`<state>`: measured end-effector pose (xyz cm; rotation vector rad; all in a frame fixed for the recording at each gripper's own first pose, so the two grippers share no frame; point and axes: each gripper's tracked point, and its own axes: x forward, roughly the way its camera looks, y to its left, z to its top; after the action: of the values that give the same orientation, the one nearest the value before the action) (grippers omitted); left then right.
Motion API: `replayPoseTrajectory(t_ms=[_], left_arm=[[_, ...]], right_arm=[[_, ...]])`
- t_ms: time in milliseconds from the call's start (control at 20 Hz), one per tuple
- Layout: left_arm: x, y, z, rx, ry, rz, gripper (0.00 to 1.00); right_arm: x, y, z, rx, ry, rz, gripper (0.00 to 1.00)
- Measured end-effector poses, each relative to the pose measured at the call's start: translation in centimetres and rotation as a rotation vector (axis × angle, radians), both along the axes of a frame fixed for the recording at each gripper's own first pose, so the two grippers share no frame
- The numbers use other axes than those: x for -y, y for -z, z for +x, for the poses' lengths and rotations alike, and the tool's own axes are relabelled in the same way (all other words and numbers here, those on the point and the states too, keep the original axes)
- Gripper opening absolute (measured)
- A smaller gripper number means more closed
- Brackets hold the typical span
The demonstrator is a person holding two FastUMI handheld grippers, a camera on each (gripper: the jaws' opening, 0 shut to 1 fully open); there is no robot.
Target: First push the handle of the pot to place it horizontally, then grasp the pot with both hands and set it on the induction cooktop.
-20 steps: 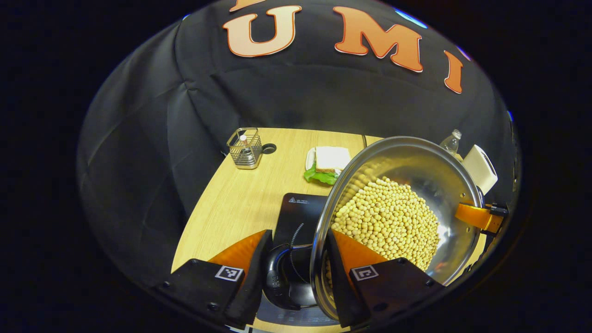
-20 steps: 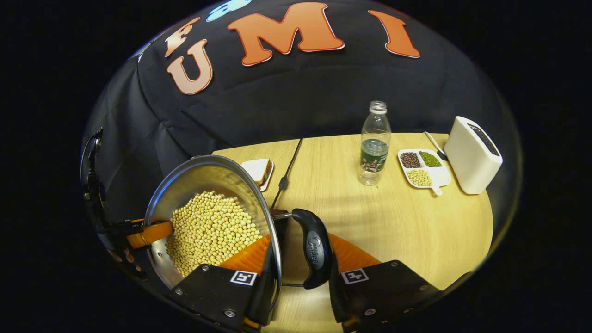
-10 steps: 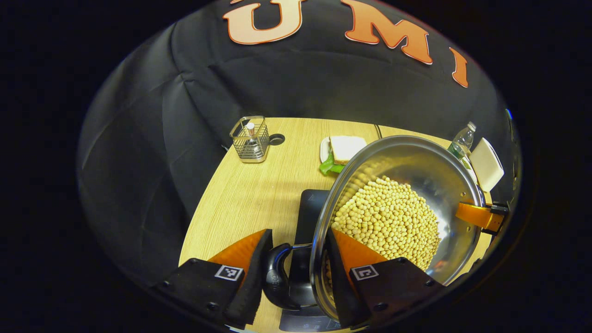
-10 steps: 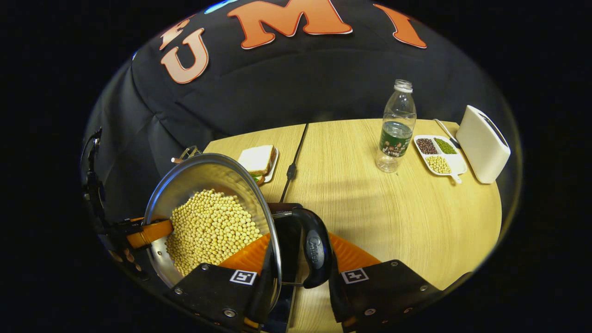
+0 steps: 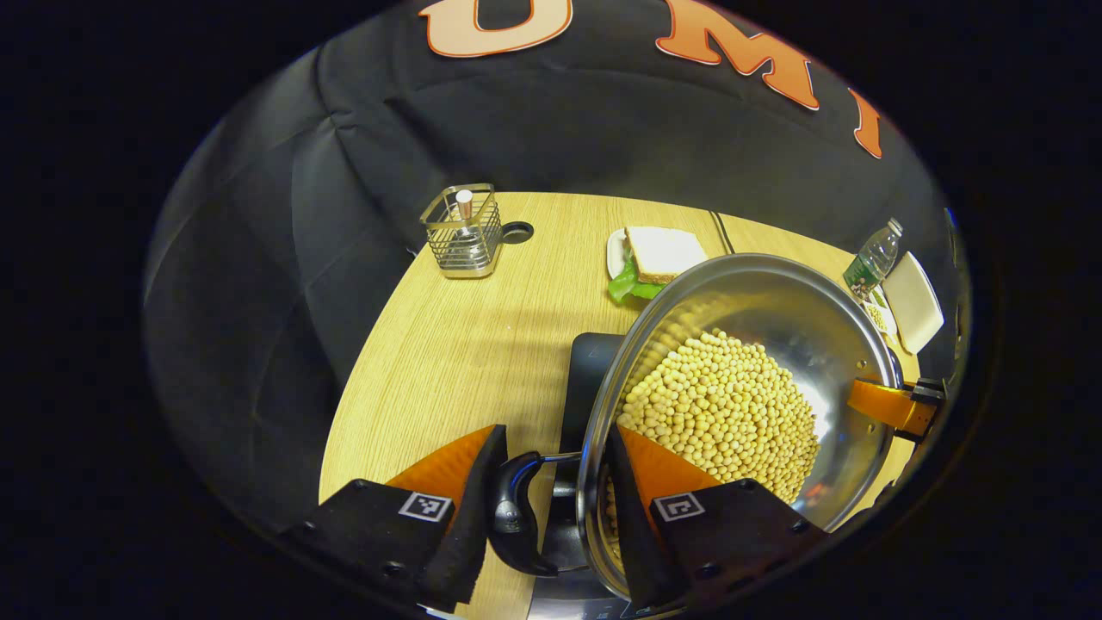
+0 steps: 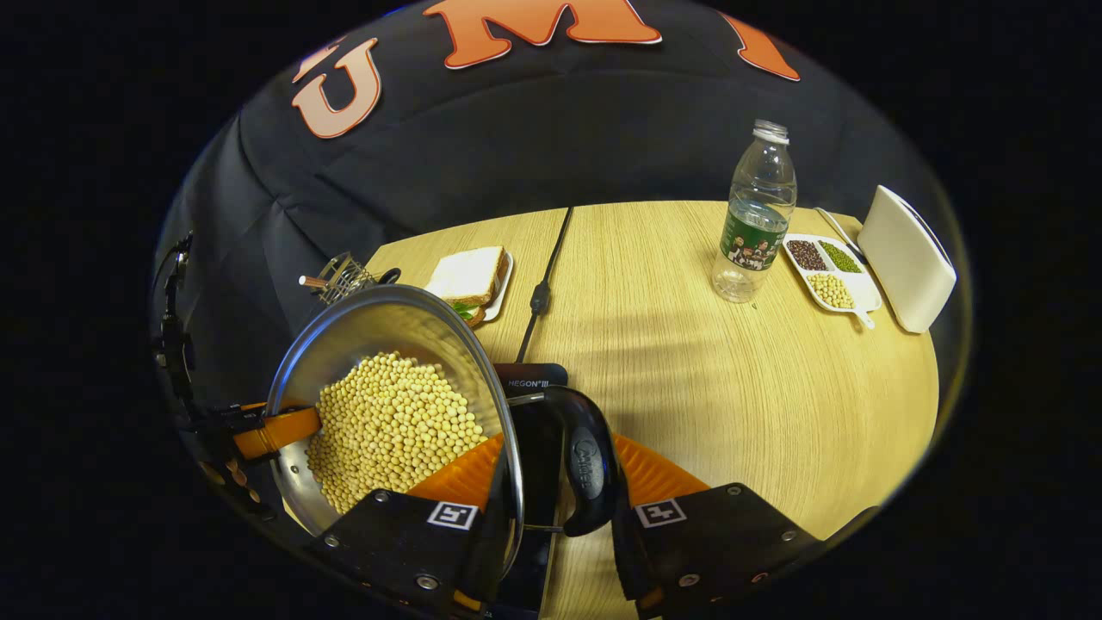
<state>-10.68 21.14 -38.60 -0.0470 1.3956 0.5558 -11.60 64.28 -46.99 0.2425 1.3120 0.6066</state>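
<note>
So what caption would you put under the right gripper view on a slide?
Two grippers, right gripper nearest, hold a bean-filled pot by its rim and handle above the induction cooktop.

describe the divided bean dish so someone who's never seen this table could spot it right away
On the light wooden table, look to the far right corner, between the clear plastic water bottle and the white box-shaped appliance. The small white divided dish lies flat there, its three compartments holding dark, green and pale yellow beans.

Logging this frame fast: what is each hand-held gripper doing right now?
Left hand-held gripper: closed on the pot, over its rim.
Right hand-held gripper: closed on the pot, at the opposite rim.
</note>
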Motion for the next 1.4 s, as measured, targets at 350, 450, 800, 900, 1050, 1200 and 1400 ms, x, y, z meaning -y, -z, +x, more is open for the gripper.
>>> replayPoseTrajectory(t_ms=[350,450,800,900,1050,1200,1400], left_arm=[[-0.7,-2.0,1.3,-0.016,0.024,-0.012,0.75],[-0.8,-2.2,1.3,-0.014,-0.003,0.02,0.8],[1.2,-7.9,4.4,0.098,-0.011,0.171,0.9],[2.7,-10.1,6.5,0.157,0.02,0.219,0.94],[5.8,-15.0,10.6,0.269,0.108,0.299,0.92],[10.3,-19.4,15.1,0.416,0.16,0.324,0.94],[13.7,-25.9,20.3,0.6,0.174,0.344,0.95]], right_arm=[[0.7,0.9,0.5,0.016,-0.017,-0.016,0.58],[0.7,0.0,1.3,0.048,-0.007,0.02,0.63],[7.6,-5.6,5.7,0.298,0.04,0.09,0.87],[10.6,-7.5,6.9,0.362,0.058,0.09,0.91],[15.0,-10.4,8.9,0.449,0.096,0.103,0.93],[19.5,-13.6,11.2,0.54,0.152,0.106,0.94],[24.1,-18.6,13.4,0.637,0.223,0.124,0.93]])
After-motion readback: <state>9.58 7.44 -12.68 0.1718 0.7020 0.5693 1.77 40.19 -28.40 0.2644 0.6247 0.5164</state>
